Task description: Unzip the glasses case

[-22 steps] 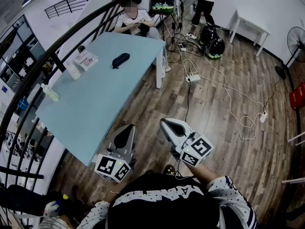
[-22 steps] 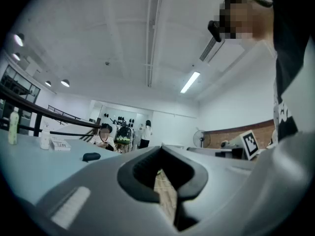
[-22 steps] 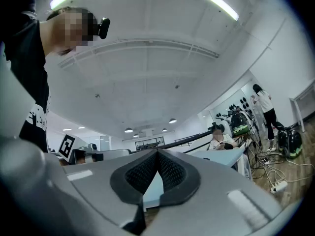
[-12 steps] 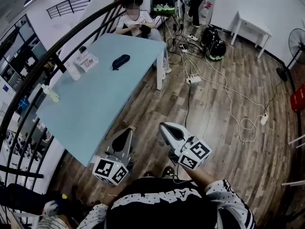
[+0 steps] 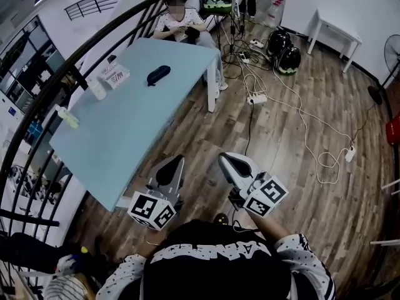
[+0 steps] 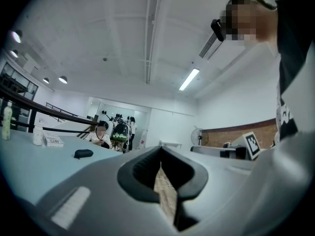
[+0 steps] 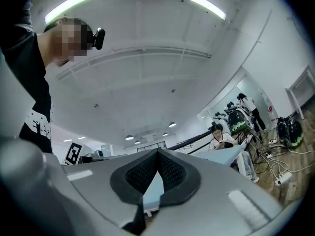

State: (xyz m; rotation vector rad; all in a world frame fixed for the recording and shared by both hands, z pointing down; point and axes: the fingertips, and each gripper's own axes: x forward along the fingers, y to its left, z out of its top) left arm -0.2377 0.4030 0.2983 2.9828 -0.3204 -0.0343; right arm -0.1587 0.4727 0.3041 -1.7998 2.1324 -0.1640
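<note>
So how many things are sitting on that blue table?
4. The dark glasses case sits near the far end, a printed box left of it, a white container beside the box, and a pale bottle at the left edge. The black railing may hide others.

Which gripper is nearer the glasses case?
Left. The left gripper hangs beside the table's near edge, the right gripper further out over the floor; the glasses case lies far beyond both.

Black glasses case (image 5: 158, 74); pale blue table (image 5: 128, 133); brown wood-grain plank floor (image 5: 294, 124).
</note>
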